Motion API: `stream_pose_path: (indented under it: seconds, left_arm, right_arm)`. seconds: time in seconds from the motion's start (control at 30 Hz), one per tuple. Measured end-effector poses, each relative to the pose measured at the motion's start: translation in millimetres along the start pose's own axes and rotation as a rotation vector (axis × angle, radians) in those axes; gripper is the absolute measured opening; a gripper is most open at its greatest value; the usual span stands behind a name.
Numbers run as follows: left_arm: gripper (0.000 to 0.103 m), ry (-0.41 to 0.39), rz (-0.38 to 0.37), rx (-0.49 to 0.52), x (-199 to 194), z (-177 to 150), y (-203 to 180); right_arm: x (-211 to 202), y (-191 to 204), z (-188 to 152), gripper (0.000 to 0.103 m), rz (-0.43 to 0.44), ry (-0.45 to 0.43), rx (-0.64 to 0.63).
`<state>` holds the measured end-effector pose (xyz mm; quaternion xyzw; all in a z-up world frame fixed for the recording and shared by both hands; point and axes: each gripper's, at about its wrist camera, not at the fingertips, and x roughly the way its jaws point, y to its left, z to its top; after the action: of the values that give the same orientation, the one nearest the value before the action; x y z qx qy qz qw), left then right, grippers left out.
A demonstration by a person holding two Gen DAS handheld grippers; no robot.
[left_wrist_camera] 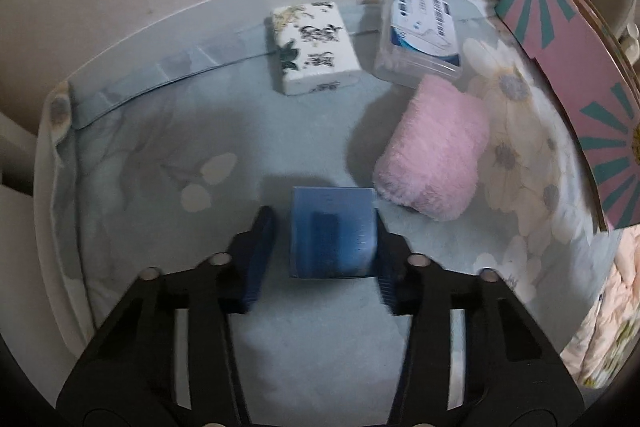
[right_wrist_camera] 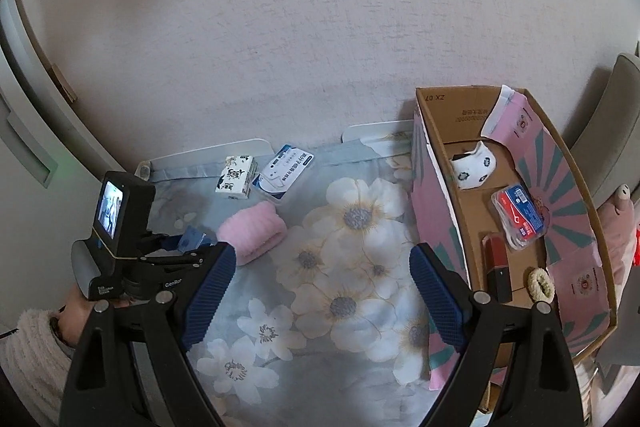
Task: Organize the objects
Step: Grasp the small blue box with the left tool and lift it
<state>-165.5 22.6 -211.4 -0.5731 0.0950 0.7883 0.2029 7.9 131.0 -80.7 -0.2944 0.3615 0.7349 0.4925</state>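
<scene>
Left wrist view: the left gripper [left_wrist_camera: 320, 247] points down at a flowered bedsheet [left_wrist_camera: 168, 163], w/ a small blue box [left_wrist_camera: 334, 231] between its blue pads. The right pad touches the box's side; a slim gap shows at the left pad, and the frame is blurry, so a firm grip can't be confirmed, tho the jaws stand narrow. Behind the box, left to right: a white tissue pack [left_wrist_camera: 314, 47] w/ dark print, a clear plastic case [left_wrist_camera: 422, 35] w/ a blue-white label, then a rolled pink towel [left_wrist_camera: 434, 151] lying just right of the box. A pink and teal cardboard box [left_wrist_camera: 580, 99] stands at far right.

Right wrist view: at left, a hand [right_wrist_camera: 78, 311] in a fluffy sleeve holds the left gripper on the blue box. The right gripper [right_wrist_camera: 322, 291] hovers over the sheet, jaws wide, nothing between them. The cardboard box at right holds a white sock [right_wrist_camera: 474, 167], a red packet [right_wrist_camera: 520, 215], a dark red and black bar [right_wrist_camera: 497, 269], and a cream hair tie [right_wrist_camera: 541, 285].
</scene>
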Motion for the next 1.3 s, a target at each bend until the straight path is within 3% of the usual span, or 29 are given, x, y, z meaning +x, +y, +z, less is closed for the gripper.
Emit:
stream_pose_path:
  seconds: [0.27, 0.4, 0.93, 1.1, 1.3]
  left_arm:
    - [0.031, -0.003, 0.008, -0.003, -5, 0, -1]
    - [0.031, -0.05, 0.013, -0.031, -25, 0, 0]
    - [0.031, -0.418, 0.067, -0.173, -219, -19, -7]
    - [0.031, -0.489, 0.081, -0.2, -256, -34, -15]
    - [0.031, -0.521, 0.097, -0.233, -269, -48, -27]
  right_arm:
    - [-2, 8, 3, 0.087, 0.006, -0.005, -0.02]
    - [-10, 11, 6, 0.087, 0.007, -0.014, -0.037]
    - [-53, 31, 20, 0.087, 0.088, -0.118, -0.157]
    - [-62, 35, 15, 0.087, 0.102, -0.139, -0.197]
    - [-63, 34, 11, 0.087, 0.128, -0.134, -0.22]
